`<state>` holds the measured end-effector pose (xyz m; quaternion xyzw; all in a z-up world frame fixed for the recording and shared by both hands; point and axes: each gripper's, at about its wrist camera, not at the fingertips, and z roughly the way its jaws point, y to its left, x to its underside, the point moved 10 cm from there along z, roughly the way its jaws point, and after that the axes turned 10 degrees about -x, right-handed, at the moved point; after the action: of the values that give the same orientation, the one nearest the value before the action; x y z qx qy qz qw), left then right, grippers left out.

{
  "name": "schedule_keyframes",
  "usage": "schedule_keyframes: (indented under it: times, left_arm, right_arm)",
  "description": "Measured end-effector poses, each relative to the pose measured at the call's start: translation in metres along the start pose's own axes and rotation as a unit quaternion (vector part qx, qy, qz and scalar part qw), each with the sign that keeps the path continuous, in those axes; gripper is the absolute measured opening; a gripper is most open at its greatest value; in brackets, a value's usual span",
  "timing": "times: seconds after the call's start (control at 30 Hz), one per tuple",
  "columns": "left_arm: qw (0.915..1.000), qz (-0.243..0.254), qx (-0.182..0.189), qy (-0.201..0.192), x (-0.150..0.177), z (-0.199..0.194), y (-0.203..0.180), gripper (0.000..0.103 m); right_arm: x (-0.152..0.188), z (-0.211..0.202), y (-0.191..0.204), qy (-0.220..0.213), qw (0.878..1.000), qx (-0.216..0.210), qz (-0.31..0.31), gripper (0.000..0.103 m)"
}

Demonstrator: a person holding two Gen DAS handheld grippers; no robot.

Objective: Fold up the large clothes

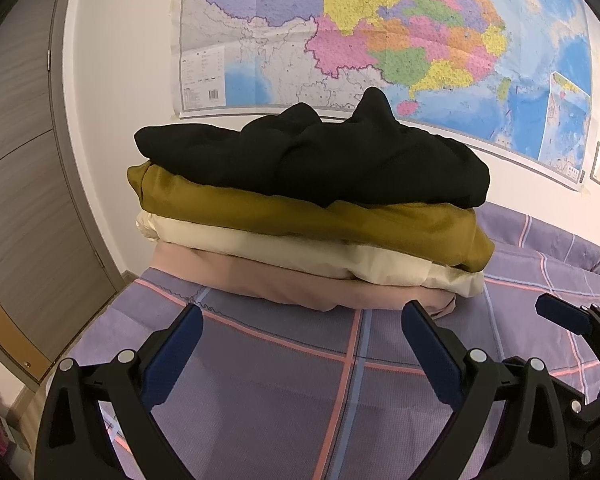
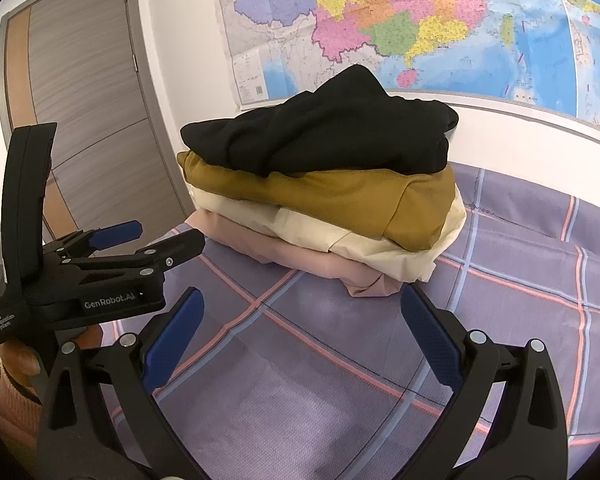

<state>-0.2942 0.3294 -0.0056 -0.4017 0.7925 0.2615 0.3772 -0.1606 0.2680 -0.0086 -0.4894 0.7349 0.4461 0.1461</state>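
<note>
1. Just ahead of both grippers, a stack of folded clothes (image 1: 312,216) sits on the checked bedspread (image 1: 260,380), black garment (image 2: 324,136) topmost.
2. Left gripper (image 1: 302,344): jaws spread wide, empty.
3. Right gripper (image 2: 302,328): likewise spread, empty, beside the left.

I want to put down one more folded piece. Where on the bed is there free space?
Free: the checked sheet in front of the stack, between it and the open right gripper, and the stretch right of the stack toward the wall. Crowded: the left side, where the left gripper hovers near the stack's pink bottom piece.
</note>
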Motion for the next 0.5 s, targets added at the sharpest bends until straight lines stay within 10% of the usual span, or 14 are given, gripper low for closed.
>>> schedule_keyframes:
  times: [0.5]
  left_arm:
    - [1.0000, 0.002, 0.000, 0.003, 0.0021, 0.0030, -0.0016, 0.096]
  right_arm:
    - [0.0004, 0.0015, -0.0029, -0.001, 1.000, -0.001, 0.003, 0.097]
